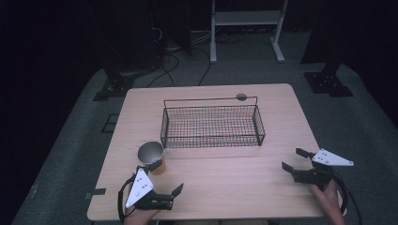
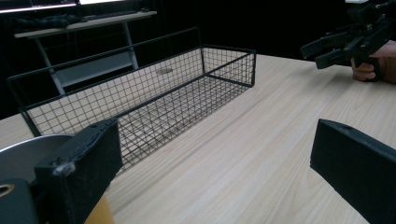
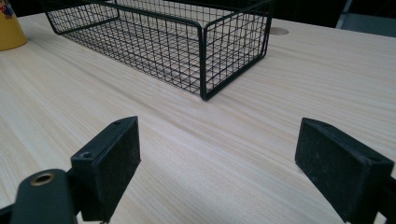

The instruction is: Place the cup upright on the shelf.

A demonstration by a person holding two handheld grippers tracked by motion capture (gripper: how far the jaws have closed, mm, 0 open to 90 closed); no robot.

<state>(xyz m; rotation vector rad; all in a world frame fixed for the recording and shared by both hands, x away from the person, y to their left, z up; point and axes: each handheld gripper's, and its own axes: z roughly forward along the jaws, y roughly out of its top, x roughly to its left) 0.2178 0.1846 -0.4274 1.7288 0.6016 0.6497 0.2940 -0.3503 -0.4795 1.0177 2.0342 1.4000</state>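
Grippers are resting at the near edge of a pale wooden table (image 1: pixel 225 187), each held in 1 hand of a person whose forearms are entering from 6 o'clock in the high view. At about 7 o'clock, the left gripper (image 1: pixel 165 180) is standing with its 2 jaws spread wide and nothing between them; one jaw is sitting just beside a yellow cup (image 1: pixel 151 157) with a metallic, silvery inside. Whether that jaw is touching the cup cannot be told. In the left gripper view the cup's grey rim (image 2: pixel 32 151) is showing behind the near jaw at 8 o'clock. At about 4 o'clock in the high view, the right gripper (image 1: pixel 294 159) is likewise standing with its jaws parted and gripping nothing, pointing toward 10 o'clock over bare wood; its hand (image 1: pixel 328 199) is holding the grip from below. A black wire basket (image 1: pixel 212 125) (long, rectangular, with a raised rail along its far side) is sitting at the table's centre, well apart from both grippers, and the cup is standing near its 7 o'clock corner. In the right gripper view, the basket (image 3: pixel 187 51) is lying ahead at 12 o'clock and the cup (image 3: pixel 9 28) is appearing at 10 o'clock. The basket is holding nothing.
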